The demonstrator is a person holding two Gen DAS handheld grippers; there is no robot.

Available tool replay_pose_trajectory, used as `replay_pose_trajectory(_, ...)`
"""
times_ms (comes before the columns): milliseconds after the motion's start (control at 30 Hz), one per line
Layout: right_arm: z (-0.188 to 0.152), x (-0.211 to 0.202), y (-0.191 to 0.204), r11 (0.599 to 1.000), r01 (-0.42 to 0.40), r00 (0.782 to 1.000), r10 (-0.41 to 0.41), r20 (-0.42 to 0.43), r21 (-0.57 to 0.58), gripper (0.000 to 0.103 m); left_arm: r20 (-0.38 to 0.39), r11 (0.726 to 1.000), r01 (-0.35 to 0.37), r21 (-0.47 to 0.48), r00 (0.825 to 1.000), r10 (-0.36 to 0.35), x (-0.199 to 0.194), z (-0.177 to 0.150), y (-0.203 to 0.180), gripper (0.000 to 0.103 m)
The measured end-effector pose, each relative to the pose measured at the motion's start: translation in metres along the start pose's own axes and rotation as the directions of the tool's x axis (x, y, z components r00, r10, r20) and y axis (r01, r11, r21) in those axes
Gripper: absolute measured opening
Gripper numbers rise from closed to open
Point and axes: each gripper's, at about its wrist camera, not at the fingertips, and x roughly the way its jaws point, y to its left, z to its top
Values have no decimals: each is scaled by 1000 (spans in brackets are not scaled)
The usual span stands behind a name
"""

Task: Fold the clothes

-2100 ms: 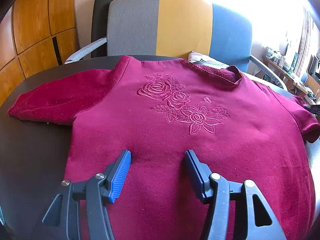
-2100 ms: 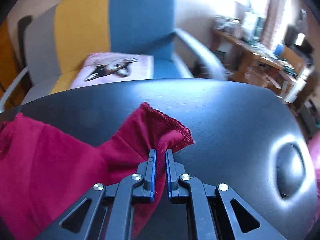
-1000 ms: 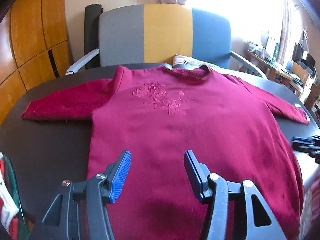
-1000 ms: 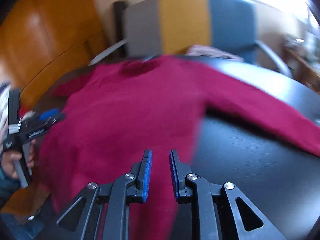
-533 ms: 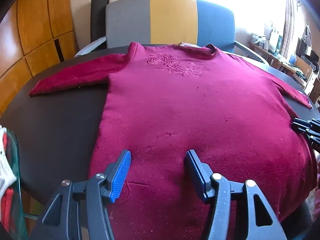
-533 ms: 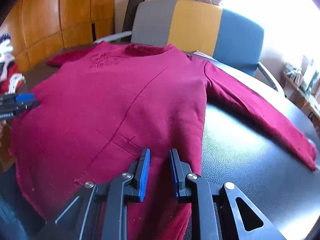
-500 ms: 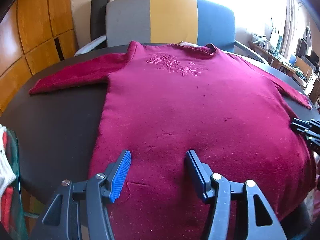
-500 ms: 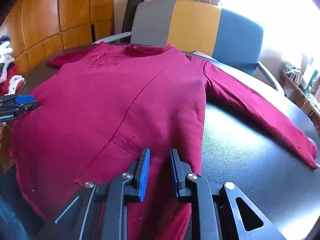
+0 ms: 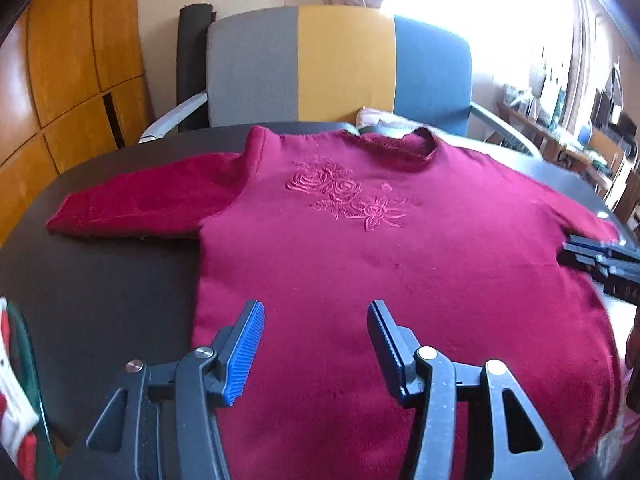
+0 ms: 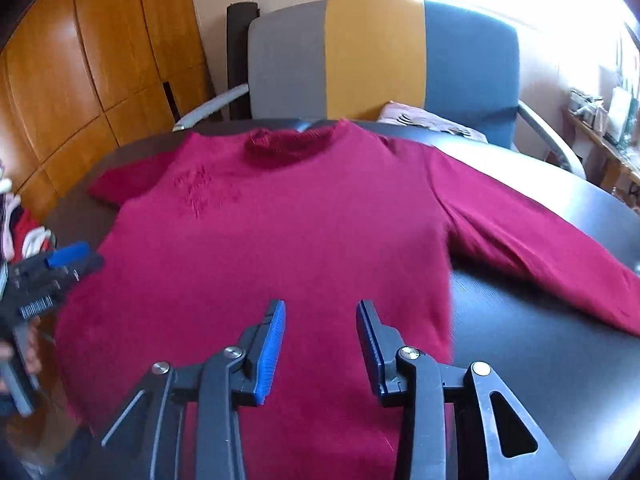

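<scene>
A dark red long-sleeved sweater point(image 9: 360, 264) with embroidered roses point(image 9: 344, 198) lies flat, front up, on the round black table point(image 9: 100, 272), both sleeves spread out to the sides. My left gripper point(image 9: 316, 340) hovers over the sweater's lower left part, jaws wide, nothing between them. My right gripper point(image 10: 320, 340) hangs over the lower right part of the sweater point(image 10: 280, 240); its jaws are opening and hold nothing. Each gripper shows at the edge of the other's view: the right gripper point(image 9: 600, 262), the left gripper point(image 10: 52, 276).
A grey, yellow and blue armchair point(image 9: 340, 72) stands behind the table with a pale cloth point(image 10: 424, 118) on its seat. Wooden panels point(image 9: 80, 80) line the left wall. Red and white clothes point(image 9: 16, 400) lie at the left, a cluttered desk point(image 9: 580, 144) at the right.
The right gripper's jaws have spread from nearly shut to apart. Both grippers moved forward over the sweater, which now sits lower and closer in both views.
</scene>
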Motion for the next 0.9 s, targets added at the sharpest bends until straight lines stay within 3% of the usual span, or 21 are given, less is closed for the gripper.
replay_pose_trajectory(67, 7, 14, 6, 1000, 13, 1000, -13, -1, -2, 40, -40, 1000, -4, -19, 999, 3, 14, -8, 1, 55)
replay_pose_trajectory(200, 23, 47, -3, 996, 84, 996, -84, -13, -2, 40, 9, 997, -36, -73, 999, 37, 0, -30, 2, 57)
replay_pose_trajectory(333, 18, 54, -24, 996, 65, 998, -64, -15, 57, 42, -18, 995, -16, -102, 1000, 14, -9, -26, 8, 52)
replay_pose_trajectory(433, 15, 55, -27, 996, 44, 999, -44, -8, 72, 44, 2, 990, 13, -144, 1000, -13, -11, 3, 18, 49)
replay_pose_trajectory(567, 15, 56, -23, 998, 38, 999, -37, -13, 52, 52, 80, 991, -38, -131, 996, 48, 4, 63, 32, 49)
replay_pose_trajectory(633, 16, 58, -22, 999, 31, 999, -31, -19, 37, 59, 98, 993, -66, -100, 992, 76, 19, 93, 33, 49)
replay_pose_trajectory(767, 16, 59, -15, 999, 52, 998, -52, -25, 9, 61, 102, 992, -128, -2, 987, 128, 58, 137, 28, 49)
replay_pose_trajectory(900, 15, 59, -17, 999, 46, 999, -46, -25, 12, 62, 76, 979, -192, 63, 979, 187, 93, 150, 29, 48)
